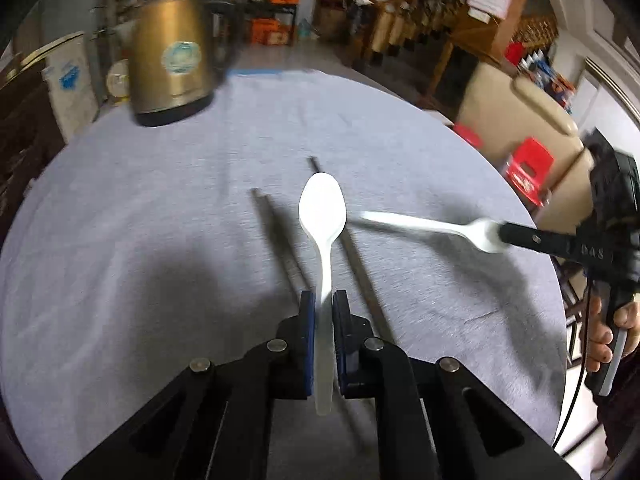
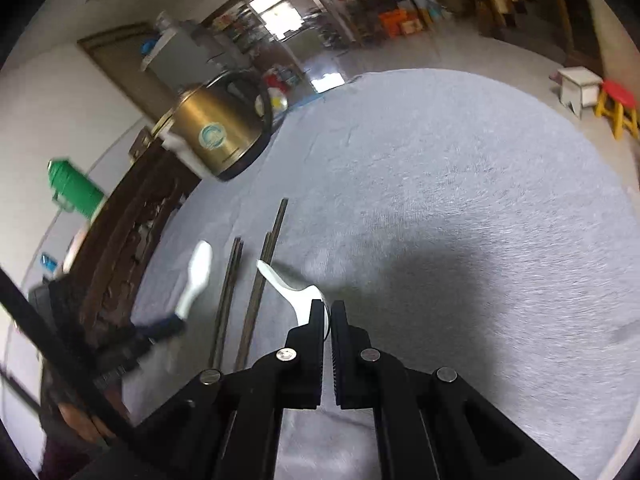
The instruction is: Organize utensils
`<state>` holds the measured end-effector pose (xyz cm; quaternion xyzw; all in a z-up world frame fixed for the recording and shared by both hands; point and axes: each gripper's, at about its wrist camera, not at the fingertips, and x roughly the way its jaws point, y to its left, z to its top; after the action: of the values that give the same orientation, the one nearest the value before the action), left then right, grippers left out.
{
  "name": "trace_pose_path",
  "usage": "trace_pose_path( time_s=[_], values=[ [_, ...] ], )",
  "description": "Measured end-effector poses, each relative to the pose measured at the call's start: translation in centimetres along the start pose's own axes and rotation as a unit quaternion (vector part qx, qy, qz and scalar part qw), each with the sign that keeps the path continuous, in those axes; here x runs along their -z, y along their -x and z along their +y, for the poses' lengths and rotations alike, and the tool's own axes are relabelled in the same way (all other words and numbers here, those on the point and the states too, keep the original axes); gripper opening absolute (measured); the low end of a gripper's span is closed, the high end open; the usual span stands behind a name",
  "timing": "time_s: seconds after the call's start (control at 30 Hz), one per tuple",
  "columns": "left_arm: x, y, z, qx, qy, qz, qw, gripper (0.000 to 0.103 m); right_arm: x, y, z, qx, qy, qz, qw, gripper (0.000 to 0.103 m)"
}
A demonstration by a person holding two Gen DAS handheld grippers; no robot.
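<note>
White plastic spoon (image 1: 323,216) sits pinched in the left gripper (image 1: 324,300), jaws nearly together on the handle, bowl pointing away from the camera and raised above the table (image 1: 120,240). Handle end sticks back past the blue-edged pads (image 1: 307,340). Right wrist view shows the same spoon (image 2: 197,276) at left, held by that gripper (image 2: 176,320), blurred.

Right gripper (image 2: 327,312) is pressed almost fully together on a second white utensil (image 2: 292,288); from the left view it looks like another spoon (image 1: 424,227), gripped at its bowl end, handle pointing toward the table's middle, blurred. The right gripper (image 1: 504,234) shows there at right, with a hand (image 1: 604,336) on its grip. This spoon is off the cloth too, just right of the first one, not touching it.

Dark chopsticks lie on the grey cloth under both spoons: two groups, roughly parallel. Left group (image 1: 280,236), right group (image 1: 360,276) in the left view; in the right view they are (image 2: 228,300) and (image 2: 264,272). How many sticks per group, cannot tell.

Bronze kettle (image 1: 172,60) stands at the table's far left edge, well apart from the utensils; also seen at (image 2: 224,136). Green flask (image 2: 74,188) sits off the table, at left.
</note>
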<state>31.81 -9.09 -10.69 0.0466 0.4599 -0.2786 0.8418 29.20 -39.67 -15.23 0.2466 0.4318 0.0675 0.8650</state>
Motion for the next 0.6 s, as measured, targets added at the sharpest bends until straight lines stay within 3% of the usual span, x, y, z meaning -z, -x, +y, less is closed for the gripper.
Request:
trace_pose_path(
  time_s=[0.2,0.3,0.4,0.47,0.53,0.6],
  values=[
    [3.6,0.2,2.9,-0.034,0.049,0.031,0.9977,0.009,1.2,1.4,-0.3,0.023,0.055,0.039,0.997,0.004],
    [4.8,-0.4,3.4,-0.022,0.073,0.059,0.9954,0.009,1.3,0.0,-0.8,0.053,0.069,0.079,0.993,0.004],
    [5.1,-0.3,3.4,-0.01,0.085,0.068,0.994,0.013,0.2,-1.1,-1.8,0.078,0.044,0.068,0.994,0.006],
    [4.9,0.0,3.7,-0.003,0.09,0.067,0.9937,0.016,-0.7,-1.2,-2.7,0.093,0.007,0.042,0.995,0.022],
    [4.2,0.5,3.9,-0.005,0.093,0.059,0.9939,0.023,-1.4,-0.8,-4.6,0.066,-0.073,0.01,0.995,0.044],
    [3.8,1.0,4.2,-0.011,0.095,0.049,0.9942,0.03,-1.3,-0.4,-5.5,0.048,-0.115,0.002,0.992,0.048]
  ],
)
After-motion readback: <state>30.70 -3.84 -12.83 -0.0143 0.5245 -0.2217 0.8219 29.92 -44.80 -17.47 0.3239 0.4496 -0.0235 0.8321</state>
